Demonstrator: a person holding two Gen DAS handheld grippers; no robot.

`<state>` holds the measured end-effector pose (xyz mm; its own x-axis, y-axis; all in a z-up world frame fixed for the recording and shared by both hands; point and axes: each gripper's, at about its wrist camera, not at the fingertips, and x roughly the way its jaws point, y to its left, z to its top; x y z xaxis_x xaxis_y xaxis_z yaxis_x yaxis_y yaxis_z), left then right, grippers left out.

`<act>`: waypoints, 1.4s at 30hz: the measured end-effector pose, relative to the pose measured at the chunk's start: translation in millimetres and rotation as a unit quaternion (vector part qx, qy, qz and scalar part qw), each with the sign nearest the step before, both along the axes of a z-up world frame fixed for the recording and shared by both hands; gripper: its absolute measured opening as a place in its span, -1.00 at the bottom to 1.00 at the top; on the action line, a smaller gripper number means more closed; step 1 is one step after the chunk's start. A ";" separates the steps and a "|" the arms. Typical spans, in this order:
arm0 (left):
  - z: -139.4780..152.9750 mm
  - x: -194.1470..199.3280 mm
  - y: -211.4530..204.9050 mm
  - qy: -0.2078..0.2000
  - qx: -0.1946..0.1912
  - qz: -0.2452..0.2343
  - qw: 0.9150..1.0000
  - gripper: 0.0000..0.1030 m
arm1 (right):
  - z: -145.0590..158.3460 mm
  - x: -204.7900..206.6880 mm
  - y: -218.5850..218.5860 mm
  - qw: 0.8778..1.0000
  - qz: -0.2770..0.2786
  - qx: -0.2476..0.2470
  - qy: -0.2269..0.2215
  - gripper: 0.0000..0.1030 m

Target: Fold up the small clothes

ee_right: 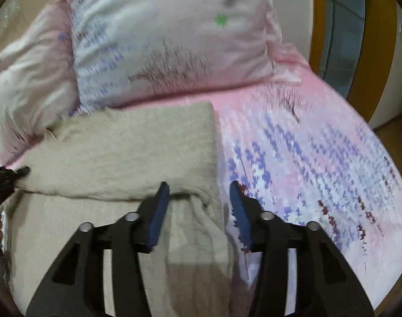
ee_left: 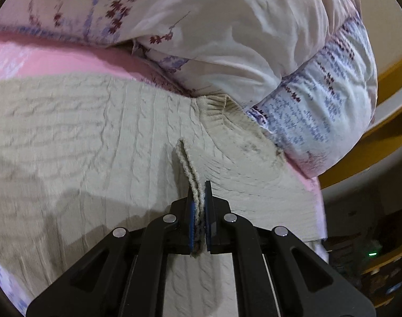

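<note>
Sweater (ee_left: 82,137): we see a beige cable-knit lying on the bed, its ribbed neck toward the pillows; in the right wrist view one part is already folded over the rest.
Feel: we judge it soft, limp and fairly thick; light enough for one grip, but it will sag and drape wherever it is not held.
Surface: the knit looks fuzzy, so we expect it to hold well between pads and not slip, though it may stretch if pulled hard.
Fragility: nothing here can break; the risk we see is a dragged or skewed fold.
Where to hold: we would take it at an edge or doubled hem, well in from the corner, and hold two spread points when lifting a wide flap.
Left tongs (ee_left: 200,198): clenched on a doubled edge of the sweater, the knit pinched between the blue pads and standing up in a ridge.
Right tongs (ee_right: 199,198): released, jaws apart over the sweater's right border, nothing pressed between the pads.
Next hold: we judge the loose border under the right tongs the natural second grip.
Bed (ee_right: 306,145): a pink sheet with purple flower print carries the sweater.
Pillows (ee_left: 253,39): pale, flower-printed, piled just beyond the neck and touching it.
</note>
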<state>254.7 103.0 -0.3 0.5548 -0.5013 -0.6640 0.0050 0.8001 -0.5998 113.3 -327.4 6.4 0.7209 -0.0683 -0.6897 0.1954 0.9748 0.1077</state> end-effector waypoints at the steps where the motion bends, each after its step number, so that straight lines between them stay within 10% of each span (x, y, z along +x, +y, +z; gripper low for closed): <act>1: -1.8 1.7 -1.7 0.000 0.009 -0.001 1.000 -0.90 | 7.8 -0.9 6.6 1.000 0.001 -0.010 -0.011 -0.04; 14: 10.2 -25.2 16.6 -0.007 -0.008 -0.014 1.000 -0.87 | -19.8 67.4 71.3 0.994 0.054 -0.071 0.064 0.43; 16: 22.0 -50.4 40.5 -0.023 -0.014 -0.006 1.000 -0.66 | -17.5 65.9 64.8 0.995 0.048 -0.050 0.068 0.46; 18: 30.9 -78.1 73.4 -0.039 -0.014 0.031 0.999 0.25 | -12.9 60.1 61.2 0.996 0.047 -0.032 0.063 0.47; 28: 29.4 -177.4 258.9 0.008 -0.020 0.293 0.956 0.27 | -1.9 52.2 101.6 0.993 0.107 -0.019 0.039 0.63; 42: -8.0 -170.0 307.8 0.036 -0.105 0.411 0.905 -0.17 | 5.6 43.5 103.2 0.993 0.114 -0.014 0.034 0.66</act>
<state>84.7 410.8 -8.3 0.7571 -0.0579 -0.6507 -0.5846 0.3847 -0.7143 156.8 -224.2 12.0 0.6722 0.0715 -0.7369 -0.0257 0.9970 0.0733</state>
